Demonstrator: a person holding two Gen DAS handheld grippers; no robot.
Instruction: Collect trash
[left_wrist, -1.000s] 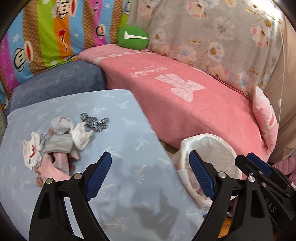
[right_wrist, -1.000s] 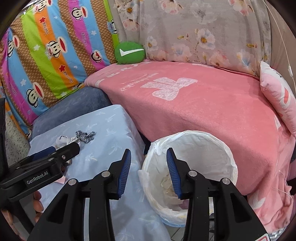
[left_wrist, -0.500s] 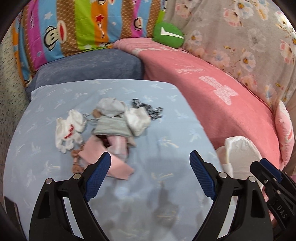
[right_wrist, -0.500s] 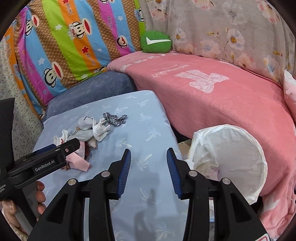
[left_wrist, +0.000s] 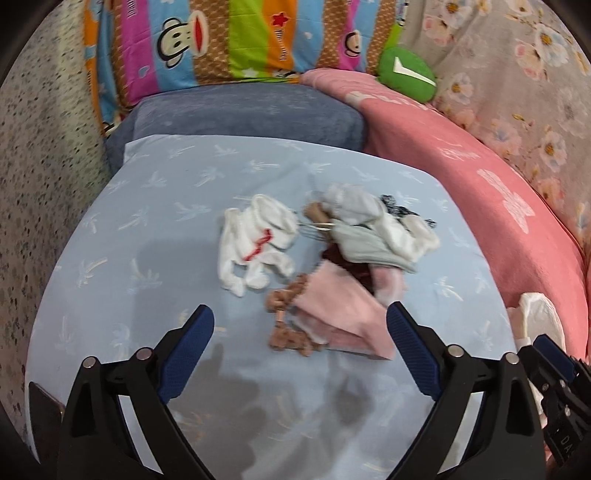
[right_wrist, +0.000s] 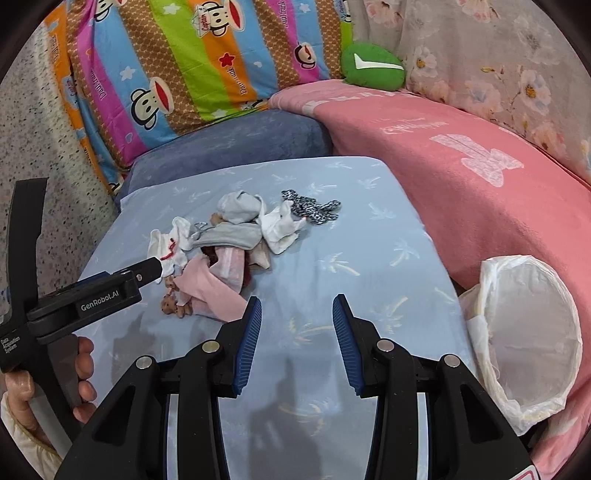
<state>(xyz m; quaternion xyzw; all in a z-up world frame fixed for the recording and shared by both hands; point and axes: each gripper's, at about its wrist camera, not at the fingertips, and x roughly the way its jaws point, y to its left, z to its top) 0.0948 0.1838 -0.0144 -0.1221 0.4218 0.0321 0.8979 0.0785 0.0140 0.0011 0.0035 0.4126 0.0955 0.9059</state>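
A pile of trash lies on the light-blue covered table (left_wrist: 147, 258): a white glove with red thread (left_wrist: 258, 243), a grey cloth (left_wrist: 365, 243), a pink cloth (left_wrist: 340, 310), a small brown toy (left_wrist: 286, 328) and a black-and-white scrap (right_wrist: 310, 206). My left gripper (left_wrist: 299, 314) hovers just short of the pile with its jaws opening. The pink cloth's near end shows in the gap, and neither pad touches it. My right gripper (right_wrist: 295, 302) hangs over bare tablecloth, half open and holding nothing. The bin with a white liner (right_wrist: 532, 332) stands at the table's right edge.
A pink-blanketed sofa (right_wrist: 461, 147) curves behind and to the right of the table. A blue-grey cushion (left_wrist: 243, 114), a striped monkey pillow (right_wrist: 184, 66) and a green cushion (right_wrist: 373, 68) line the back. A person's hand (right_wrist: 85, 362) holds the left gripper's handle.
Both views have swung left, away from the bin and toward the pile, which is now nearer and centred for the left gripper. The left jaws stand slightly wider.
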